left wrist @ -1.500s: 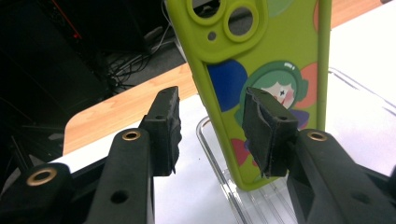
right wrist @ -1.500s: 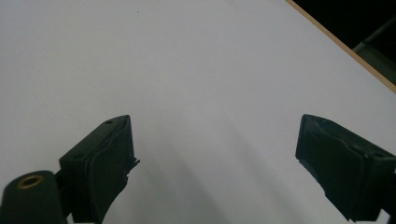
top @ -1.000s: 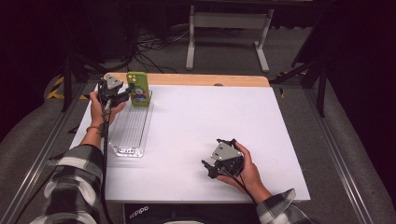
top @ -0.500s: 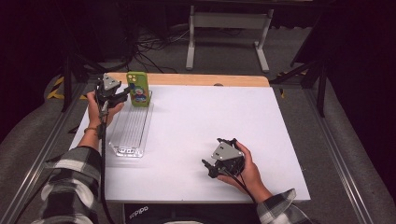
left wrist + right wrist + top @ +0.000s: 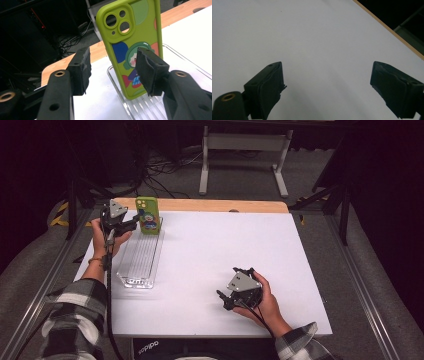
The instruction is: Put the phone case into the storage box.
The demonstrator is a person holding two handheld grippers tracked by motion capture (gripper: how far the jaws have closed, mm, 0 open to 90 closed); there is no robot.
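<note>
Now, left gripper: we had jaws just opening, apart, off the phone case
Phone case: upright in the clear tray
Right gripper: we held jaws wide apart over the table

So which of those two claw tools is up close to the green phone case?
The left gripper, jaws just opening around the green phone case standing in the clear tray. The right gripper rests over bare table.

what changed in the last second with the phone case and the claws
The left claw has just been opening its jaws and has let go of the green phone case, which stands upright in the far end of the clear rack. The right claw stayed open over the table, and the rack kept its place.
</note>
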